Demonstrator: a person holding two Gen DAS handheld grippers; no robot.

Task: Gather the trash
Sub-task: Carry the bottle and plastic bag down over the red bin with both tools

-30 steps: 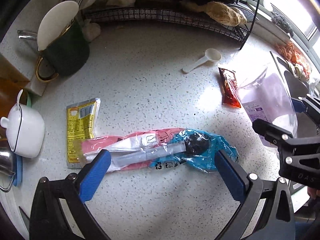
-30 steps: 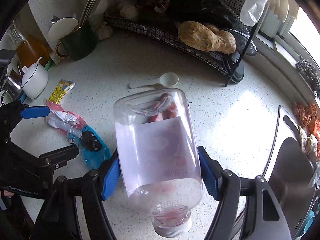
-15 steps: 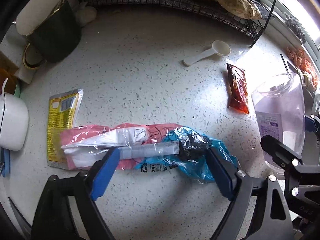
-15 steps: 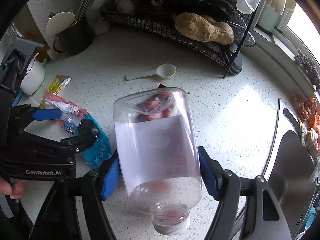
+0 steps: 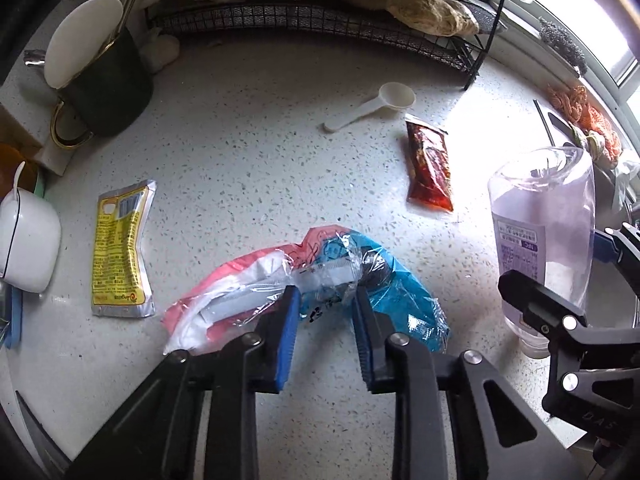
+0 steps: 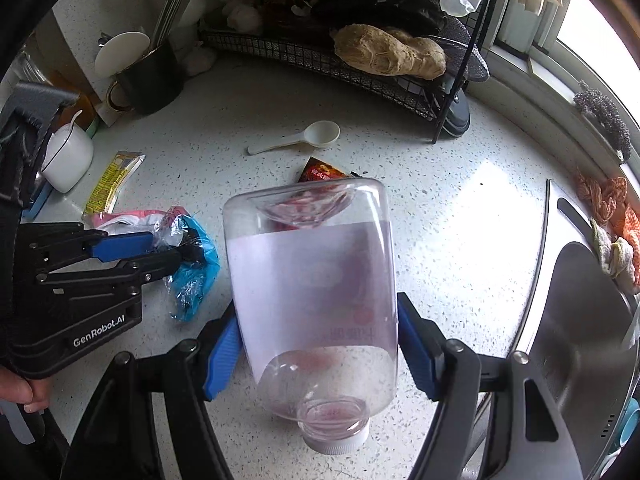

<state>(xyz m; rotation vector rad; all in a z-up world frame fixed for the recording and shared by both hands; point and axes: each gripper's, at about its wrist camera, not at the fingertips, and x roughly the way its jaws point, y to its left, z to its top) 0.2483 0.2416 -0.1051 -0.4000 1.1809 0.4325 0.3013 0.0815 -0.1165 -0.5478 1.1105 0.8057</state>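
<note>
Left hand-held gripper (image 5: pixel 324 300) pinches the crumpled wrapper (image 5: pixel 384 288); right hand-held gripper (image 6: pixel 318 344) grips the bottle (image 6: pixel 312 280).

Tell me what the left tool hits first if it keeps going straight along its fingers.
The left tool is closed on the pink and blue wrapper, which fills its path. Past that lies bare countertop, then probably the white scoop, though depth is unclear.
</note>
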